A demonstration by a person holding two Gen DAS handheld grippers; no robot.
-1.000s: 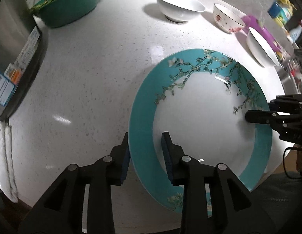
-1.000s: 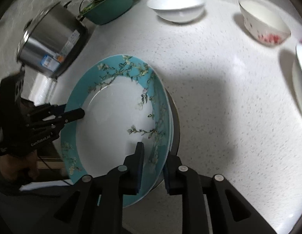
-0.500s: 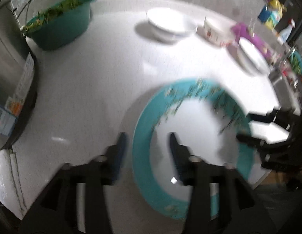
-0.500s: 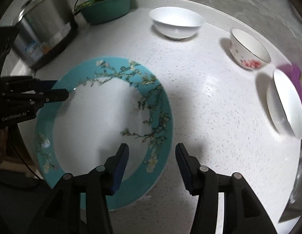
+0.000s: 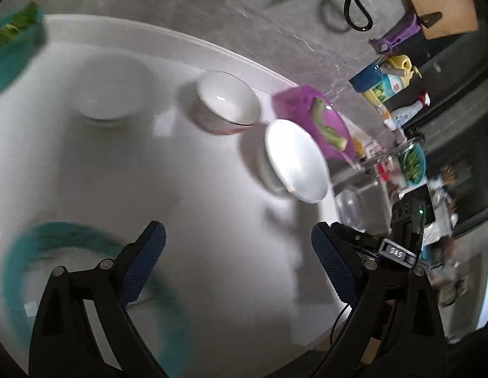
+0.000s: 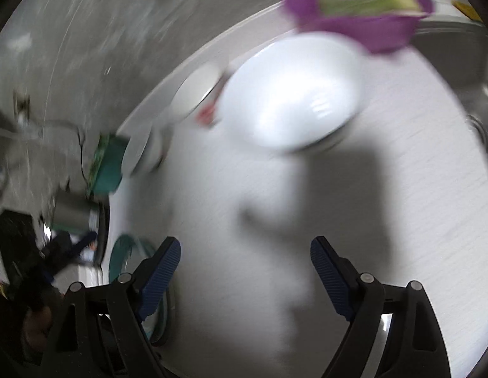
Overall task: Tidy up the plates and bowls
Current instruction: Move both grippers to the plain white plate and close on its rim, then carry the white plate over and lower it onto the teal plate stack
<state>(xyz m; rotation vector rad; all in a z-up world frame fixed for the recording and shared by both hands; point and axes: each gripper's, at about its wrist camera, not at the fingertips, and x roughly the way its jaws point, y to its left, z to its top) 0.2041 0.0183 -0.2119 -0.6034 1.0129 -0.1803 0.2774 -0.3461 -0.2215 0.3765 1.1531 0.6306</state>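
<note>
Bowls next: plain white bowl (image 6: 291, 94) straight ahead of right gripper (image 6: 245, 267), just beside purple basin (image 6: 360, 9) near sink edge; flower-patterned bowl (image 5: 228, 99) and a second white bowl (image 5: 110, 89) farther along white counter (image 5: 196, 189). Teal-rimmed plate (image 5: 17, 252) flat on counter at lower left, clear of both tools. Left gripper (image 5: 237, 255) spread wide, jaws just opened, nothing between pads. Right gripper likewise spread, jaws just opened, empty. Both views motion-blurred; fine rim detail unreadable.

Judged step: reach for nearest white bowl. Advice: slow down before contact; straddle the near rim with one pad inside and one outside; keep clear of purple basin; close only once rim sits deep between pads. Glazed wall probably slippery, so lift level. Stack destination not evident.
</note>
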